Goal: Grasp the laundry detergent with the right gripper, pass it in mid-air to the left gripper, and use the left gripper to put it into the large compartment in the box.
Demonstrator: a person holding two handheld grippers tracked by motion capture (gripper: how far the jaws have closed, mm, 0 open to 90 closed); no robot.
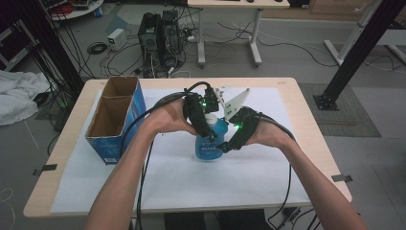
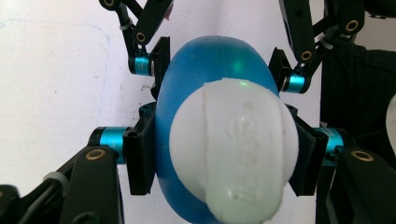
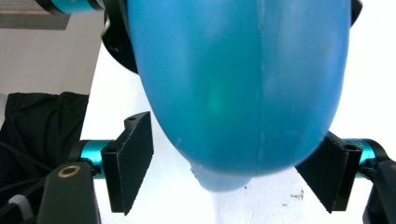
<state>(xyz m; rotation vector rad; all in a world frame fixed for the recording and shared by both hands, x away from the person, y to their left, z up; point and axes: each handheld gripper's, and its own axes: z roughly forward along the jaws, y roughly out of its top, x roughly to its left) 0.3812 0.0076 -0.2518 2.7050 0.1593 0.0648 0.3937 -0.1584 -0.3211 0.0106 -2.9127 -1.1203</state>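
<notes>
We see a blue bottle (image 1: 209, 143) with a white cap (image 1: 211, 119) standing near the middle of the high view, on a white sheet (image 1: 182, 182) that covers a wooden table (image 1: 67, 143). Two hands come up from the bottom of that view and meet at the bottle.

The left gripper (image 1: 206, 130) comes in from the left side of the bottle. In the left gripper view its two black pads press on both sides of the blue bottle (image 2: 210, 65), just below the white cap (image 2: 233, 154), which sits in the middle of that view. So these jaws are closed tight on the bottle and hold it.

The right gripper (image 1: 229, 143) comes in from the right side of the bottle. In the right gripper view the blue bottle (image 3: 238, 88) takes up most of the top and middle. The black pad (image 3: 130, 161) at the lower left stands apart from the bottle, with white sheet showing in the gap. The pad at the lower right is right at the edge of the bottle, and we cannot tell if it touches. These jaws are loose around the bottle and do not squeeze it.

A blue cardboard box (image 1: 115, 120) with an open top stands on the left part of the table, well apart from the bottle
</notes>
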